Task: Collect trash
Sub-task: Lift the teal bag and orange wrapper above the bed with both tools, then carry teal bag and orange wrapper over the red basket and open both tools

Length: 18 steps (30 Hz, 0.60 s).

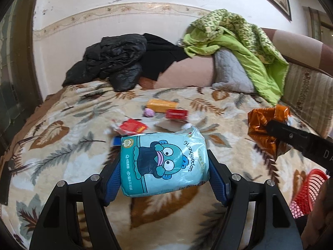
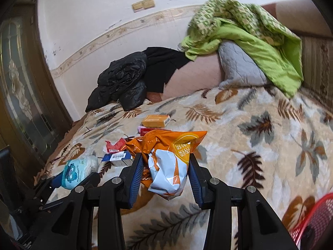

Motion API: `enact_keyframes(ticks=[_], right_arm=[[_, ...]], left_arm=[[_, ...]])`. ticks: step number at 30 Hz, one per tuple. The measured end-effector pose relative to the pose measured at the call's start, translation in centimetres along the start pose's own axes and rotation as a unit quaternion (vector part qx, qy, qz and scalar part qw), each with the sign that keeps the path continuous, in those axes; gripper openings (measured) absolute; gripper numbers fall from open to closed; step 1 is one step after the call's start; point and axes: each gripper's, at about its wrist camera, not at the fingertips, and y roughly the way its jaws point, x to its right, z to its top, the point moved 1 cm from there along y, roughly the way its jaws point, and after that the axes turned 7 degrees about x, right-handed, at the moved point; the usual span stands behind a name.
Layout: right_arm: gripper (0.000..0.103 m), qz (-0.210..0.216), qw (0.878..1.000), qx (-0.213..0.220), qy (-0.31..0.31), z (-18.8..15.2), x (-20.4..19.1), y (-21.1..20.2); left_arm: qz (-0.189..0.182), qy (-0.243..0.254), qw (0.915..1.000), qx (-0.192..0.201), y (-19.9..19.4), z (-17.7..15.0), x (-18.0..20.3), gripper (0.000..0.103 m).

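Observation:
My left gripper [image 1: 164, 166] is shut on a teal tissue pack [image 1: 164, 162] with a cartoon face and holds it above the leaf-patterned blanket [image 1: 62, 145]. My right gripper [image 2: 165, 166] is shut on a crumpled orange and white snack bag [image 2: 168, 158]. The bag also shows in the left wrist view [image 1: 264, 129], and the tissue pack shows in the right wrist view [image 2: 79, 170]. On the blanket lie an orange box [image 1: 161, 105], a red box [image 1: 177, 114], a red wrapper [image 1: 133, 127], a pink scrap [image 1: 148, 112] and a blue and white box [image 2: 118, 158].
A red mesh basket [image 1: 308, 189] sits at the right edge of the bed; it also shows in the right wrist view [image 2: 312, 223]. A black jacket [image 1: 112, 62], a grey pillow [image 1: 229, 70] and a green quilt [image 1: 245, 41] lie at the head of the bed.

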Motion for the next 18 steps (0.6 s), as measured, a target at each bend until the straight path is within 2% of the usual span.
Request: enact_keyframes(ticks=[9,14,18], right_arm=[[0.045,-0.006,0.999,-0.006,0.045,-0.6,4.7,-5.5],[0.045,-0.027,0.998,0.011,0.047,0.0,7.6,-9.8],[0.046,-0.060,0.997,0.022,0.045,-0.1,10.5,-13.2]], left_arm=[[-0.059,0.029,0.9978,0.002,-2.0,-0.2,5.2,0.072],[-0.104,0.053,0.9931,-0.006,-3.2,-1.0,9.1,0.072],[-0.137,0.079,0.9873,-0.002,-4.0,-0.6,12.4,0.072]])
